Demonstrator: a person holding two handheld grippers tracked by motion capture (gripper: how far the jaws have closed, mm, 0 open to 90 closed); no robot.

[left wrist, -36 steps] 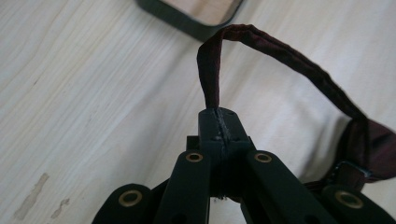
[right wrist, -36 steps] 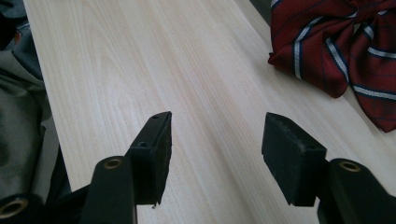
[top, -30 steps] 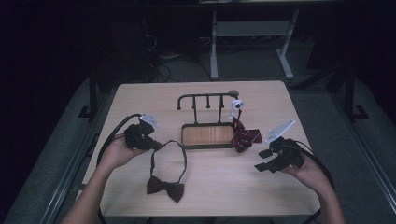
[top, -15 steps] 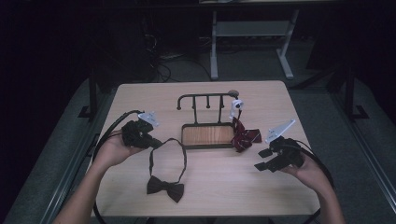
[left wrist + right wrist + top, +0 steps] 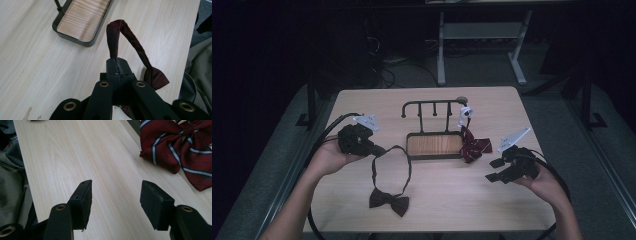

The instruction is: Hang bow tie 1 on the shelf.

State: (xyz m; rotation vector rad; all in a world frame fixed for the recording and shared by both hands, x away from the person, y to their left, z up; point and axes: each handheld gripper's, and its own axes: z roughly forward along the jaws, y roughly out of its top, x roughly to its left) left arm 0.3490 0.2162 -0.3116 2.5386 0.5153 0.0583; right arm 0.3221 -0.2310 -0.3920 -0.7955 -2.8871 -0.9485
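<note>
The left gripper (image 5: pixel 379 150) sits at the left side of the wooden table (image 5: pixel 492 107), its jaws pressed together on the neck strap of a dark maroon bow tie (image 5: pixel 388 200). In the left gripper view the strap rises from between the closed jaws as a raised loop and drops to the bow (image 5: pixel 154 77), which lies on the table just beside the gripper, near the table's edge. From above, the strap forms an oval loop running from the gripper's tip down to the bow near the front edge. The right gripper (image 5: pixel 493 170) hovers over bare table at the right, jaws spread wide and holding nothing. A striped red bow tie (image 5: pixel 182 147) lies just ahead of it, apart from its jaws, resting against the right end of a black rack with a wood-lined tray (image 5: pixel 432 145).
</note>
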